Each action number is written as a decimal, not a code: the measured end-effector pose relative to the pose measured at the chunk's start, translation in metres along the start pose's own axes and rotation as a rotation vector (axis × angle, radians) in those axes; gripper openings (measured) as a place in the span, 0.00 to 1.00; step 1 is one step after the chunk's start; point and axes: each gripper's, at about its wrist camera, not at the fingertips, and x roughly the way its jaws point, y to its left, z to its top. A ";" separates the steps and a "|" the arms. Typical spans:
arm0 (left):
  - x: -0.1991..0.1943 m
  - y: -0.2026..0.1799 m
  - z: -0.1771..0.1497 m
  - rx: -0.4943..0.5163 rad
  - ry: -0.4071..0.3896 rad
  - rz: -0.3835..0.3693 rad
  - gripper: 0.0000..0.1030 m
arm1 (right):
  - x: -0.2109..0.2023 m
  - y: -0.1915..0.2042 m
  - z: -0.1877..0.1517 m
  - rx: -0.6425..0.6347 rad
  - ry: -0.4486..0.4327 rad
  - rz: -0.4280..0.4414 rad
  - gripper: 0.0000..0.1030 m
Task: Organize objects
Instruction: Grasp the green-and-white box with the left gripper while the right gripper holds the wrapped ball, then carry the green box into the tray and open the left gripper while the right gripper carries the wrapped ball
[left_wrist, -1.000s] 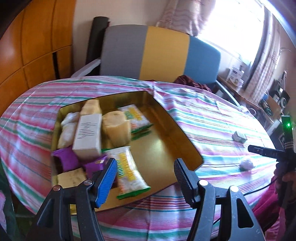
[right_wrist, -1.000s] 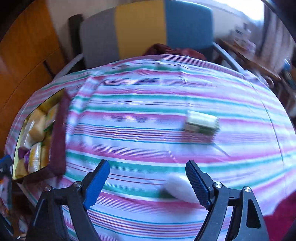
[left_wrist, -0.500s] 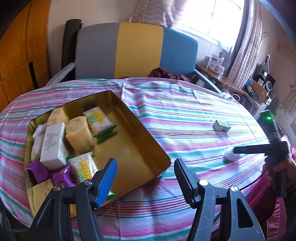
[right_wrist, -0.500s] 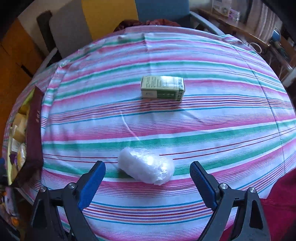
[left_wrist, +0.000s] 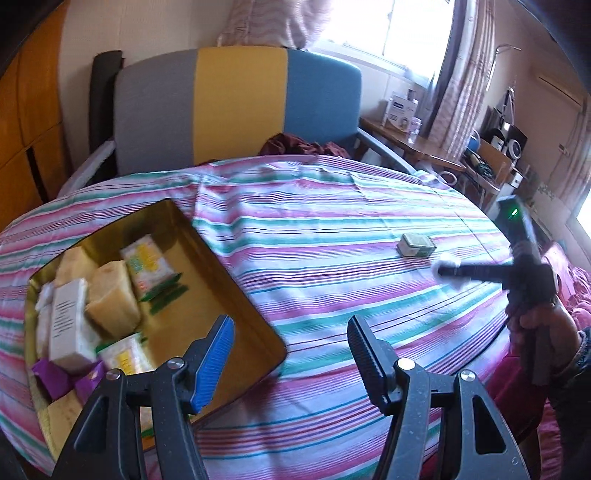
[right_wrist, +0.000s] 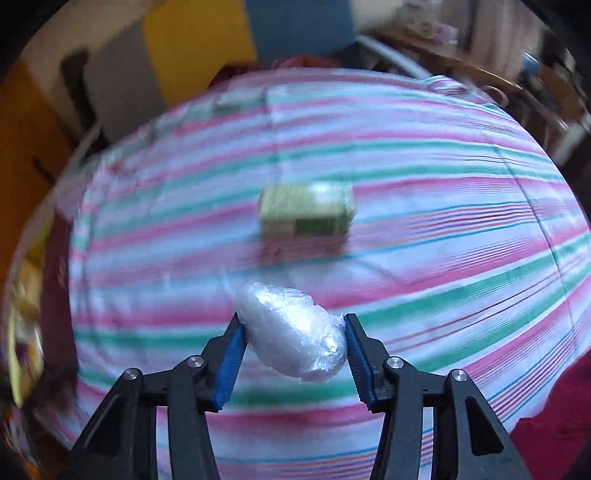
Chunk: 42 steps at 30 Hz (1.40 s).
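Tablecloth (left_wrist: 332, 258) in stripes carries everything: at the left an open gold tin (left_wrist: 236, 280) half full of packets, at the far right a small green box (right_wrist: 306, 214). Nearer, the right gripper (right_wrist: 293, 347) is closing on a plastic-wrapped bundle (right_wrist: 295, 332), pads touching both ends; squeeze gently, lift straight. The left gripper (left_wrist: 288, 354) hangs open, empty, beside the tin.

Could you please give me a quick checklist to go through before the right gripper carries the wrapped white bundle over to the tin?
1. Right gripper closing, both pads on the wrapped white bundle: ok.
2. Bundle lifted clear of the striped tablecloth: cannot tell.
3. Bare floor left in the gold tin: ok.
4. Left gripper open, holding nothing: ok.
5. Green box apart from the bundle: ok.
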 end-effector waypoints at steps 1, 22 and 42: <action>0.004 -0.004 0.003 0.006 0.006 -0.009 0.62 | -0.006 -0.008 0.002 0.034 -0.042 0.011 0.51; 0.160 -0.151 0.078 0.107 0.216 -0.227 0.75 | -0.065 -0.084 0.013 0.439 -0.418 0.143 0.51; 0.256 -0.195 0.094 0.053 0.313 -0.105 0.77 | -0.057 -0.094 0.013 0.468 -0.411 0.257 0.52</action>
